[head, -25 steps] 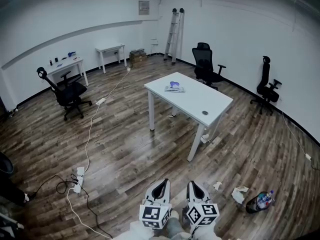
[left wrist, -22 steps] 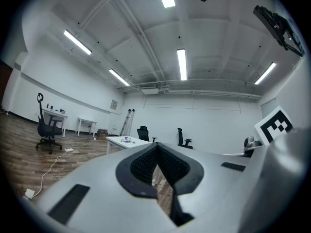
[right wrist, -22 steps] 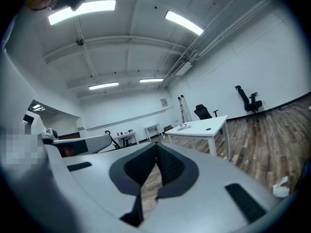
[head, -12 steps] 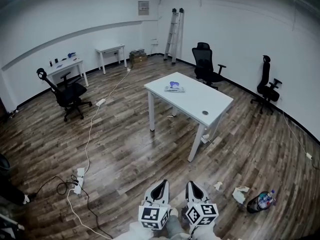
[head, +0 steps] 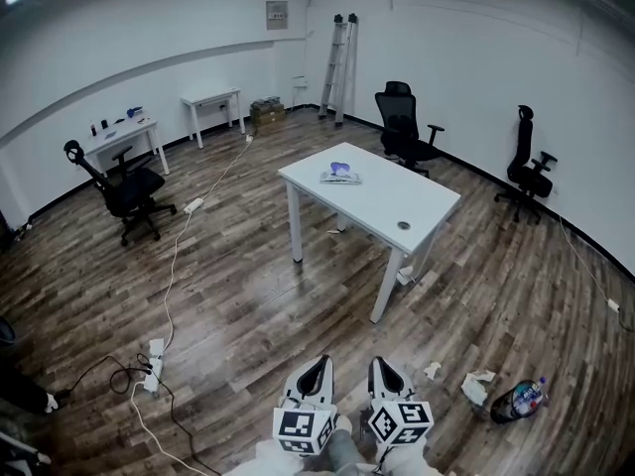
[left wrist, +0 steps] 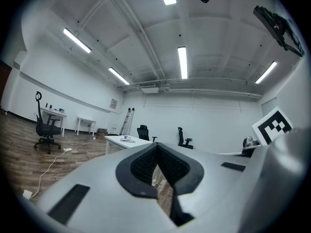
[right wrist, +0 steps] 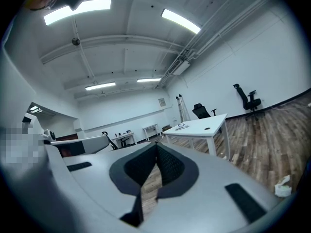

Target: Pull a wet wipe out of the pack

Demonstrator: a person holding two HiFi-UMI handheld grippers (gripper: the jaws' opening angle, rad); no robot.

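1. Both jaws are closed with nothing in them: left gripper [head: 318, 363] and right gripper [head: 382, 365] sit side by side at 6 o'clock in the head view. Each gripper view shows its pads meeting at the tips.
2. The wet wipe pack [head: 342, 174] lies flat on the white table [head: 397, 191], at 12 o'clock from me and well apart from both grippers. On the tabletop it sits toward the 11 o'clock end. It also shows in the left gripper view [left wrist: 127, 139] and the right gripper view [right wrist: 183, 126].
3. It's too small from here to tell the flap state or whether a wipe is sticking out.
4. Handling guess: film pouch, soft and light, likely slick on the smooth top. It will probably slide or lift if I pull without bracing it.
5. The wipe itself should be thin, damp and limp, so it may tear or drag the next sheet along.
6. Grip plan: one gripper presses the pack body down away from the opening. The other pinches the exposed wipe edge at the top opening and pulls up slowly.
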